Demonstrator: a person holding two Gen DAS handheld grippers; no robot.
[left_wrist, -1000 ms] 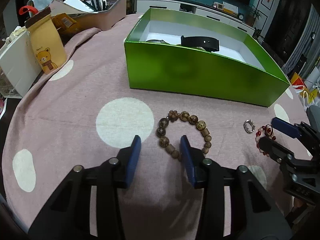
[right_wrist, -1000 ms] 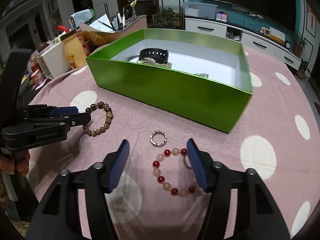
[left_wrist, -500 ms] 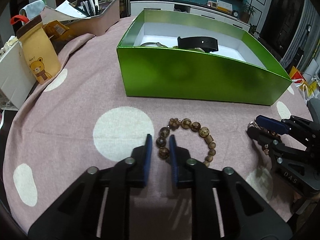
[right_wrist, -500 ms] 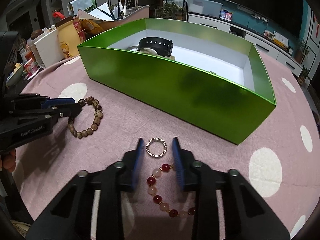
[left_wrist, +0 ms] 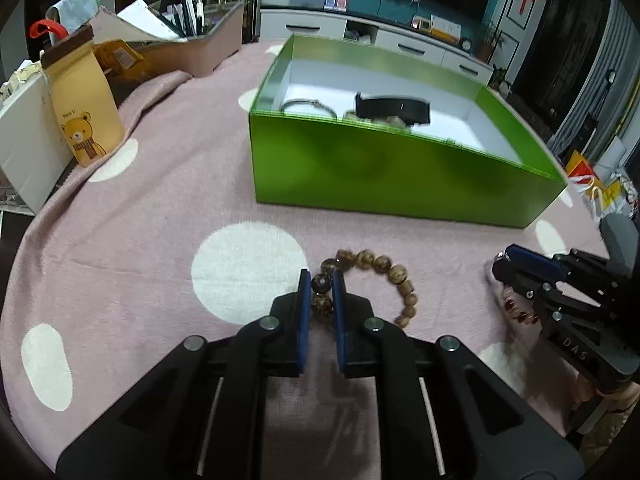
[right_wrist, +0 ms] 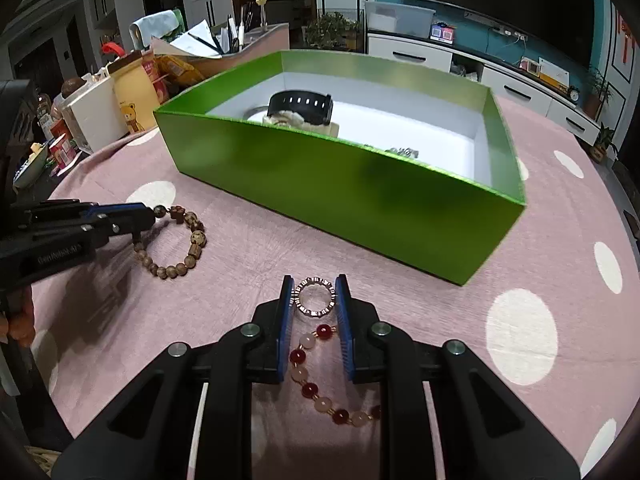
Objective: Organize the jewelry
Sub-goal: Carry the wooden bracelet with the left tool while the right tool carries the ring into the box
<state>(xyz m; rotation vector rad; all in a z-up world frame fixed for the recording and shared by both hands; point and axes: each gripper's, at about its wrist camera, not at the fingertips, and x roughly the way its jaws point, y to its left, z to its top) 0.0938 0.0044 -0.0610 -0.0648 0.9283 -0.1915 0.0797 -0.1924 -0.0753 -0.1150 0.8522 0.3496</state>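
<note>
Both grippers — left gripper (left_wrist: 321, 280) on wooden bracelet (left_wrist: 394, 276), right gripper (right_wrist: 313, 292) on ring (right_wrist: 314, 295) — newly clamped.

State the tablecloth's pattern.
Pink tablecloth with white dots; clearest in the right wrist view.

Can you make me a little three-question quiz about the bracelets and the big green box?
1. True or false: the left gripper pinches the brown wooden bead bracelet.
2. What does the right gripper pinch? A) small silver ring B) red and pink bead bracelet
3. The black strap watch lies inside the green cardboard ___.

Key: 1 true; 2 A; 3 box.
</note>
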